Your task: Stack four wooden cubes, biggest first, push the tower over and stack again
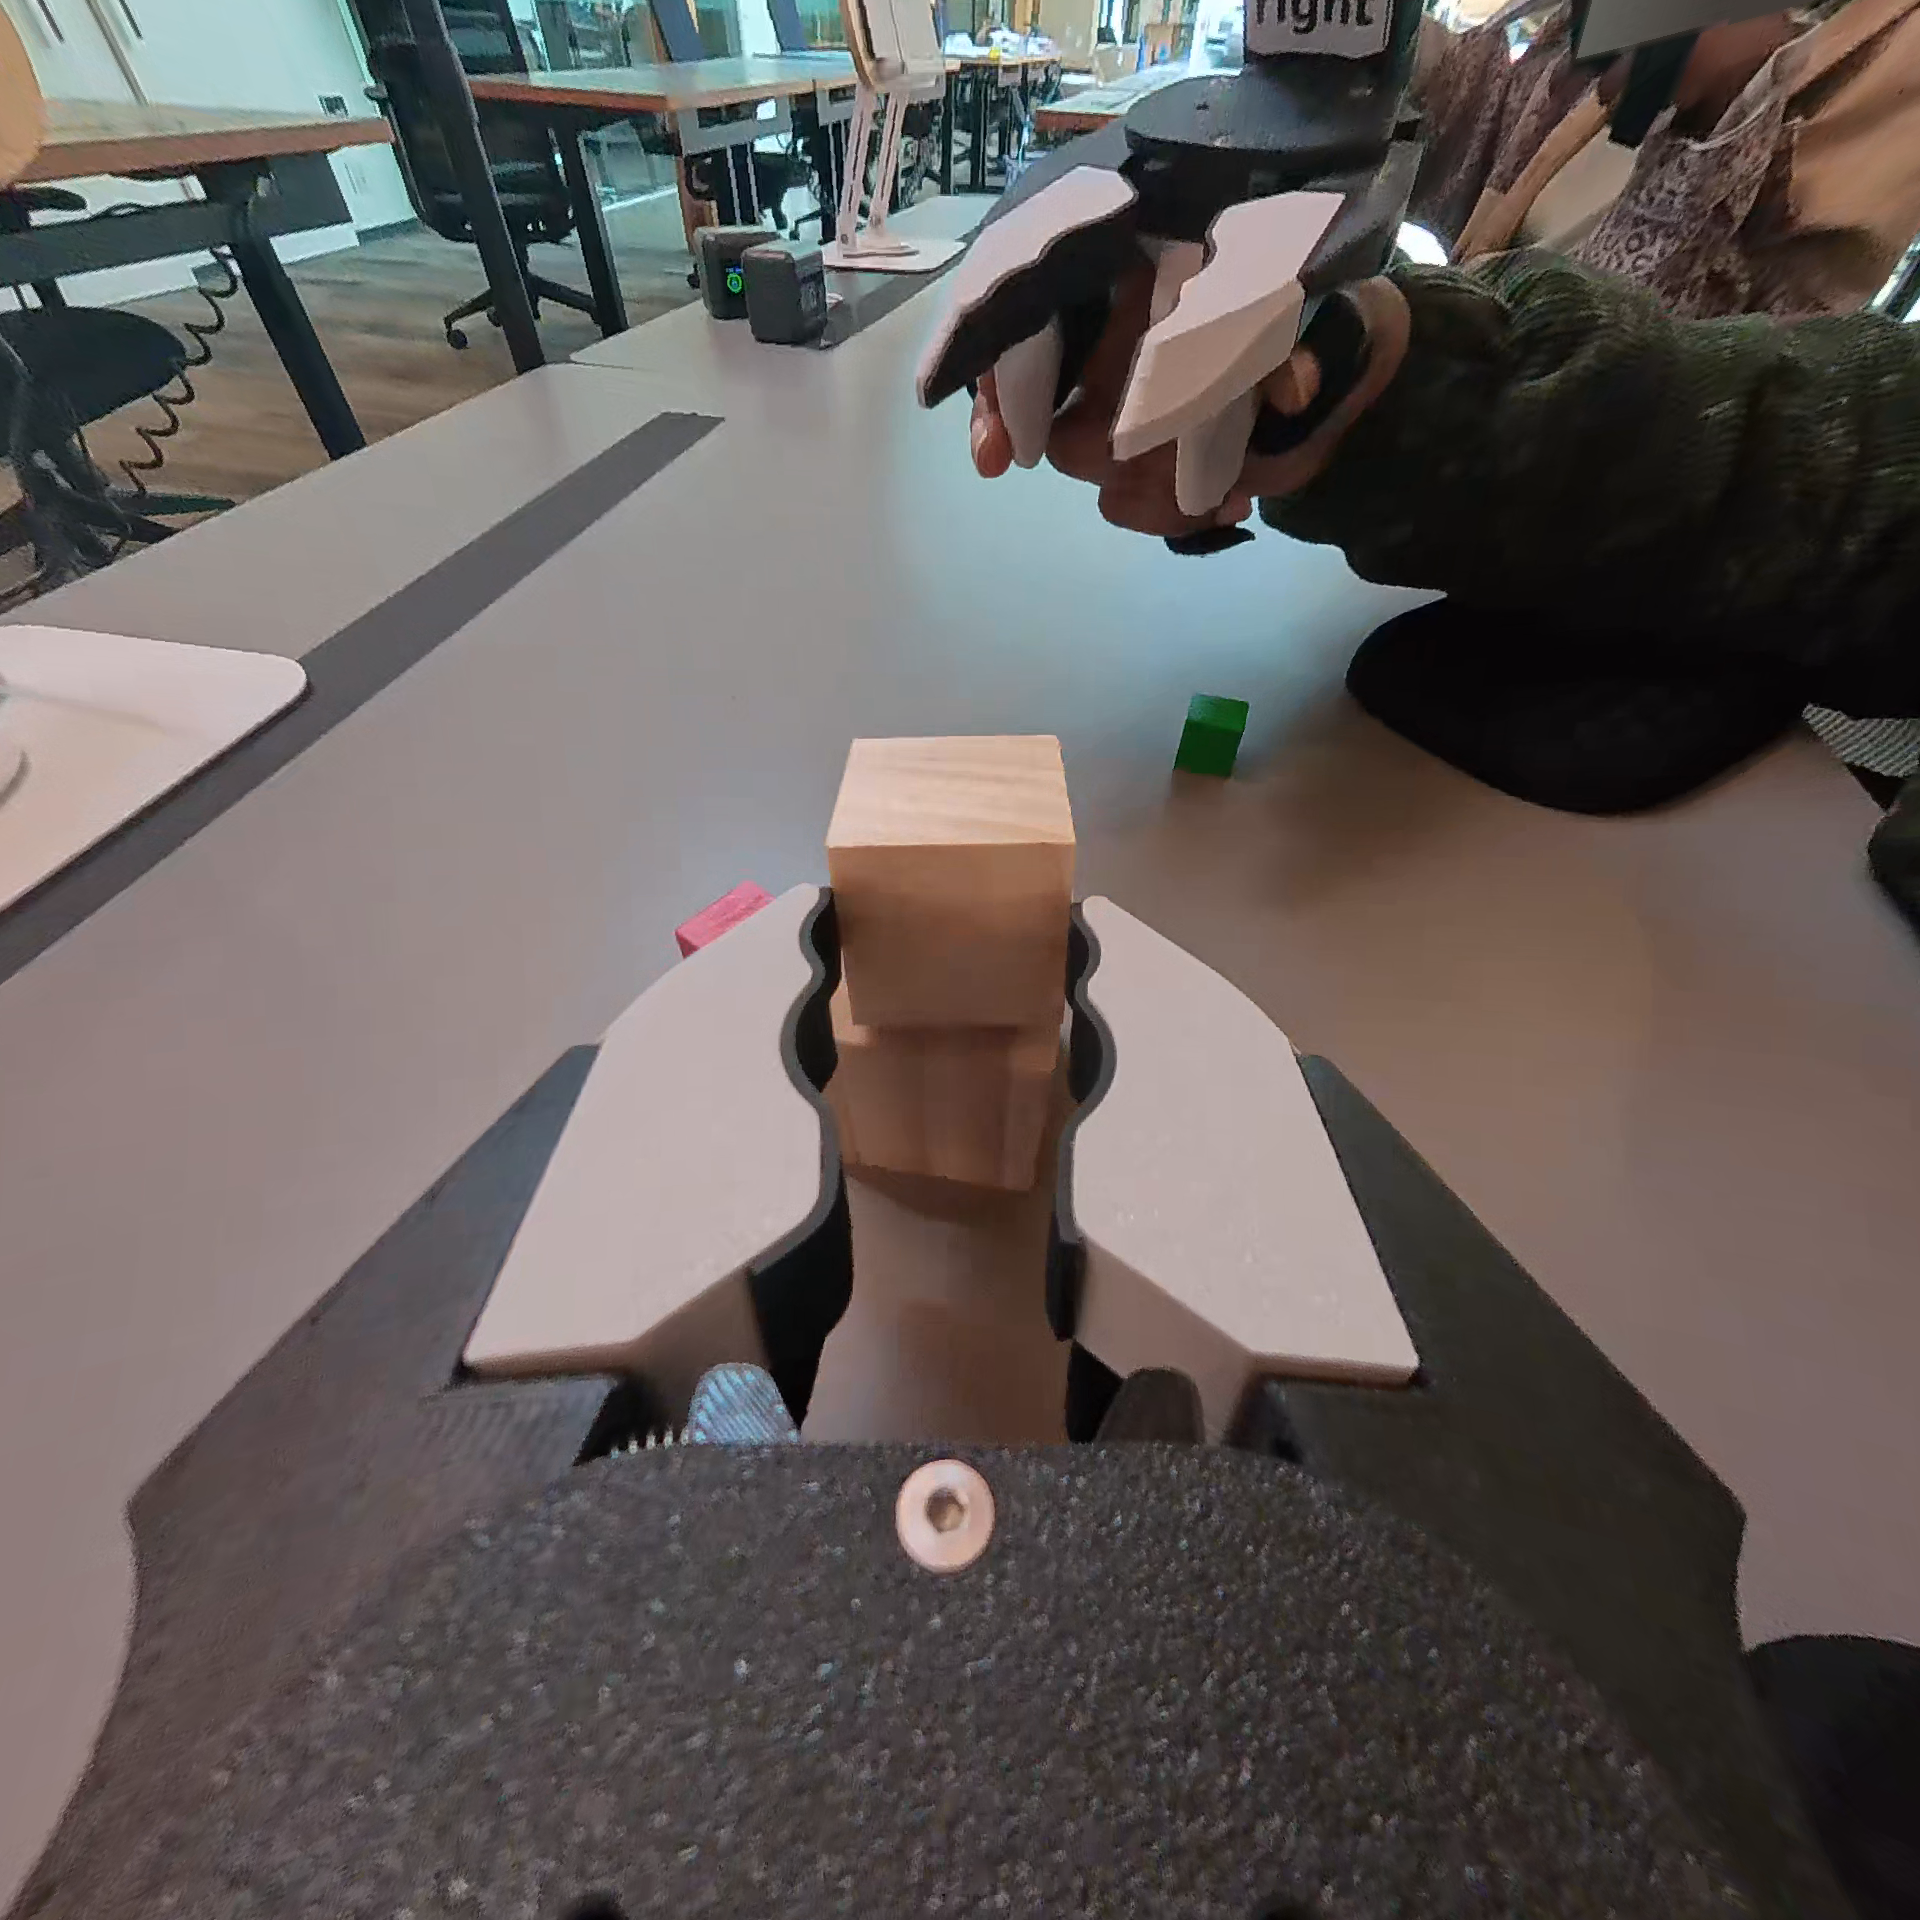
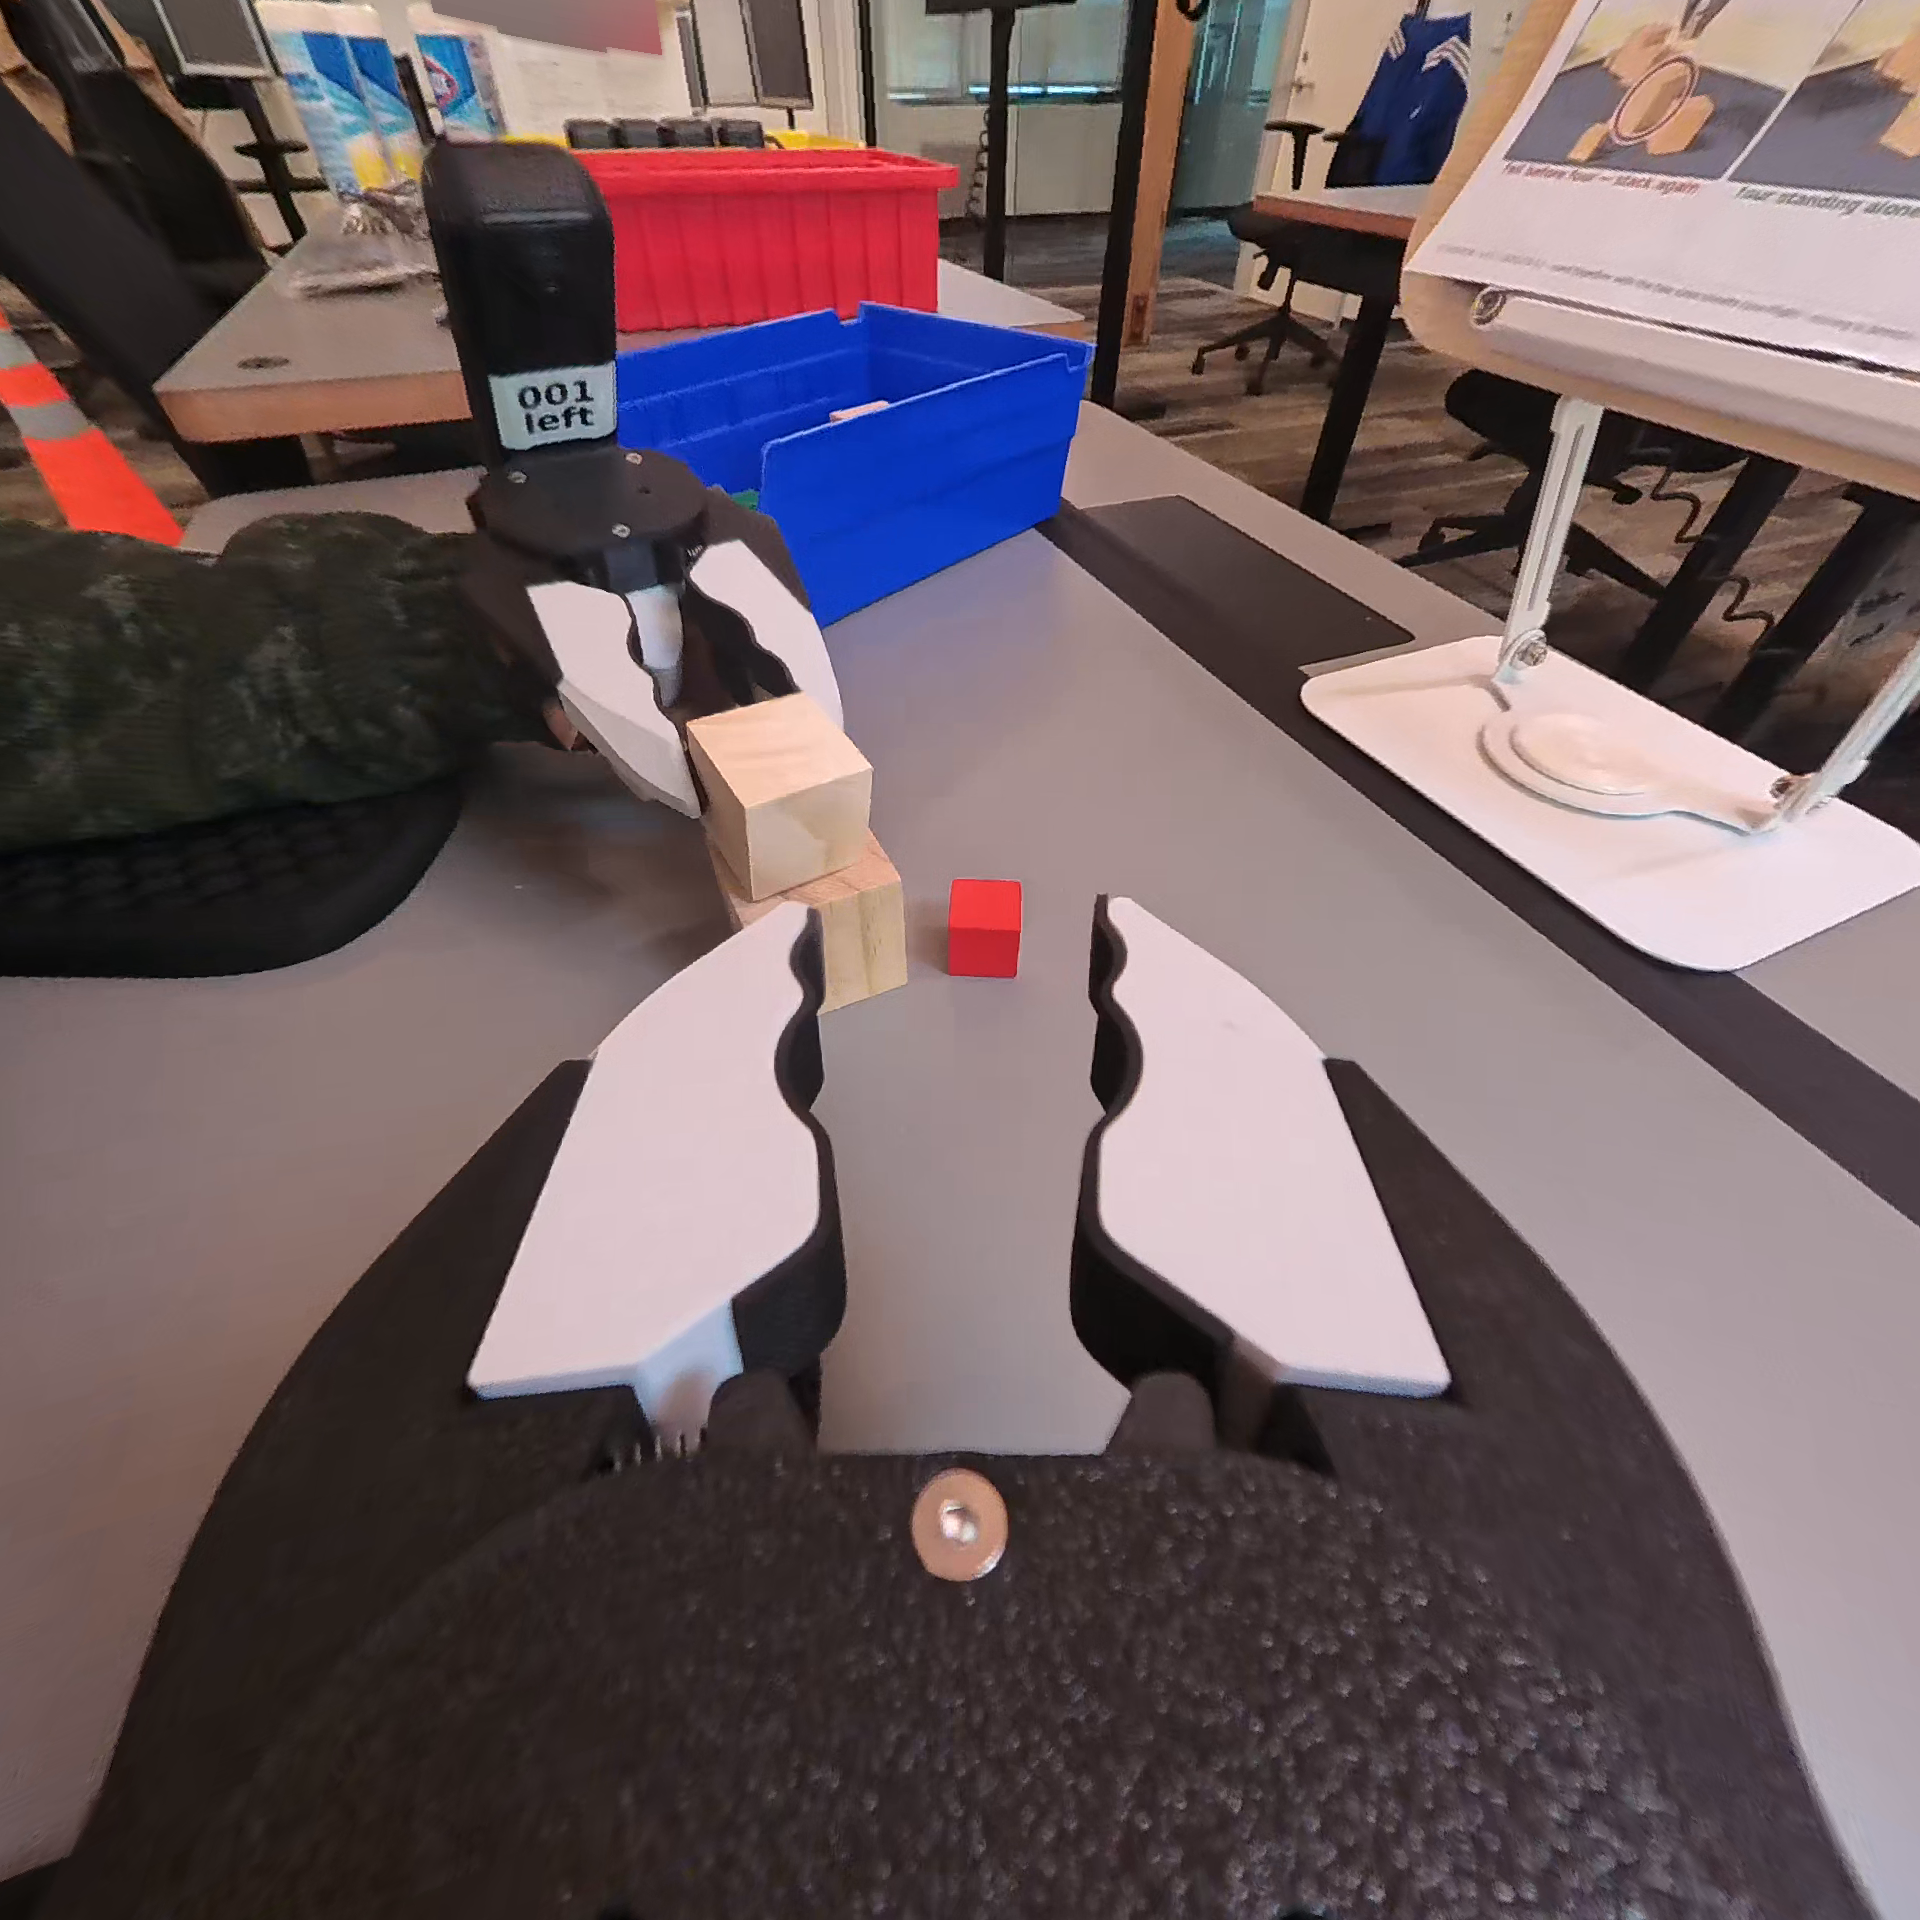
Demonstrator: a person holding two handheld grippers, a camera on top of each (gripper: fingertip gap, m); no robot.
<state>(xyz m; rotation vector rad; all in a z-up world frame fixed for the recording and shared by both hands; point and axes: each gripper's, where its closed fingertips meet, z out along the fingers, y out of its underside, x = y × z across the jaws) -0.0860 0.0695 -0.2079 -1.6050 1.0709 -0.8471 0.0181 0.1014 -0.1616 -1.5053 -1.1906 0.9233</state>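
Wood on wood is where you are: your left gripper (image 1: 951, 935) has its two pads pressed on the flanks of the upper wooden cube (image 1: 951, 883), which sits on the lower wooden cube (image 2: 857, 935) resting on the grey bench (image 1: 520, 1039). From the right wrist view the upper cube looks turned and shifted off the lower one, overhanging toward the left gripper's side, so the two faces are not squared. Judging by that, you would do well to keep the upper cube level, bring its edges in line with the one below, and ease the pads away evenly so neither side drags it sideways. Whether the cube's full weight already rests on the lower one I cannot tell.

Your right gripper (image 2: 956, 966) stands with its jaws apart and holds nothing; it hovers low over the bench, pointing at the red cube (image 2: 984, 927), which stands just beside the lower wooden cube without touching it. Keep its left fingertip (image 2: 769, 977) clear of that lower cube, which it is close to. A green cube (image 1: 1210, 736) stands well apart, near your right forearm, and a blue bin (image 2: 914, 457) waits farther back.
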